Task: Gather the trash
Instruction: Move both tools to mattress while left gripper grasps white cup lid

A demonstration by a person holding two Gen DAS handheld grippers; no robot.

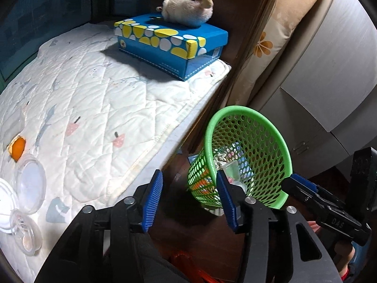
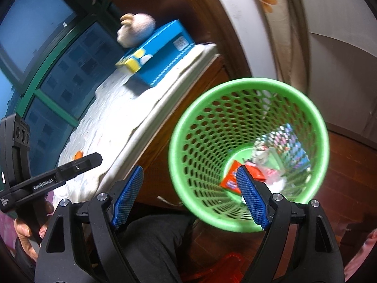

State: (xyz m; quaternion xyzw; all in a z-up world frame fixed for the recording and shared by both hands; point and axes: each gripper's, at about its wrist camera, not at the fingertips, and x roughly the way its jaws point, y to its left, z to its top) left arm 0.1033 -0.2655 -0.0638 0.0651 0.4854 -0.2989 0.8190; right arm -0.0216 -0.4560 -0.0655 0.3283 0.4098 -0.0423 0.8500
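Above the green basket (image 2: 249, 87), both tongs, left (image 1: 189, 198) and right (image 2: 189, 197), tilt downward, spread apart and empty.

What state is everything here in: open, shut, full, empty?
Green basket: upright, wrappers inside.
Blue box: lid shut, plush toy on top.
Clear round containers: open on the quilt.
Left gripper: open, empty.
Right gripper: open, empty.

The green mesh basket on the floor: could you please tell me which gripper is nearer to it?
Right. The right gripper hovers open just above the green mesh basket, one finger over its mouth. The left gripper, also open, hangs farther off, beside the quilted mattress.
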